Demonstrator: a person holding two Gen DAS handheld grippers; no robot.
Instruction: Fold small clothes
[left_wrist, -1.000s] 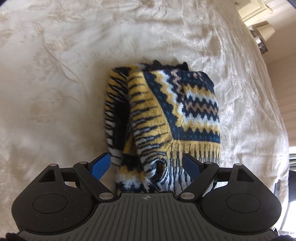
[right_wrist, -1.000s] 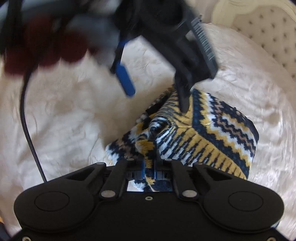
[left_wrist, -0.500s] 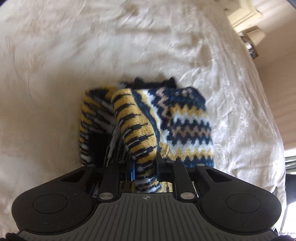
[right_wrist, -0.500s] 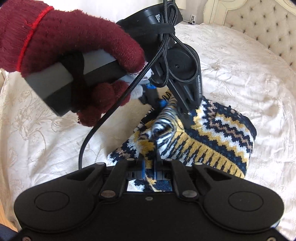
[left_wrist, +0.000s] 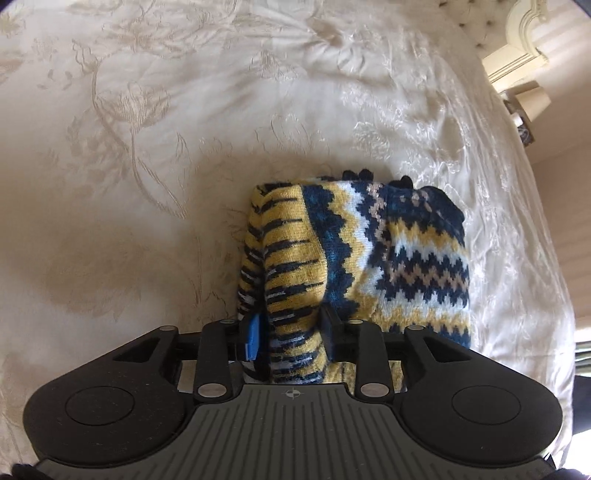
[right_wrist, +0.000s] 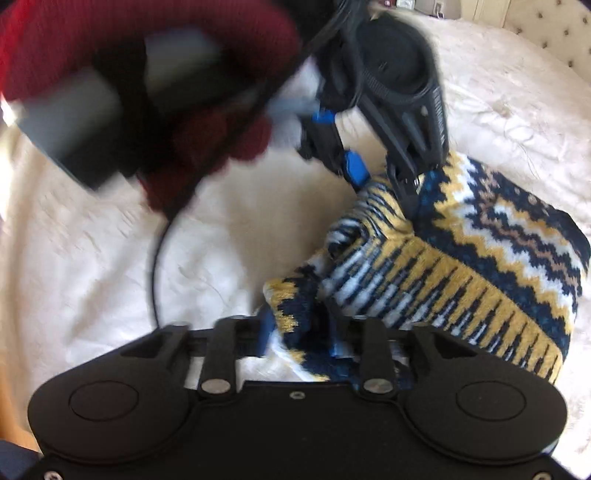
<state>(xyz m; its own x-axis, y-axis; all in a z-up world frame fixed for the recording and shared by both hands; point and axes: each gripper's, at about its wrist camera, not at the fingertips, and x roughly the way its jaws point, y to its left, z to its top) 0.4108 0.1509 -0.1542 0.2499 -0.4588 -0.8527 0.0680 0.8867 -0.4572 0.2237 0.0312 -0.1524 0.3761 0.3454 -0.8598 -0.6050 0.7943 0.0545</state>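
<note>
Two grippers, both on the sweater (left_wrist: 369, 258). My left gripper (left_wrist: 290, 334) has its fingers partly closed around a raised yellow-and-navy striped fold, blue pad (left_wrist: 252, 338) on one side. My right gripper (right_wrist: 301, 332) is narrowed on a bunched navy-yellow edge at the near corner; blurry, but cloth sits between the fingers. Sweater lies folded on the cream bedspread (left_wrist: 147, 147). Only the right view shows the left gripper (right_wrist: 380, 173) from outside, tips on the fold, held by a dark red gloved hand (right_wrist: 155, 74) with a black cable (right_wrist: 155, 266) hanging. Only the left view shows a lamp (left_wrist: 532, 101) beyond the bed.
</note>
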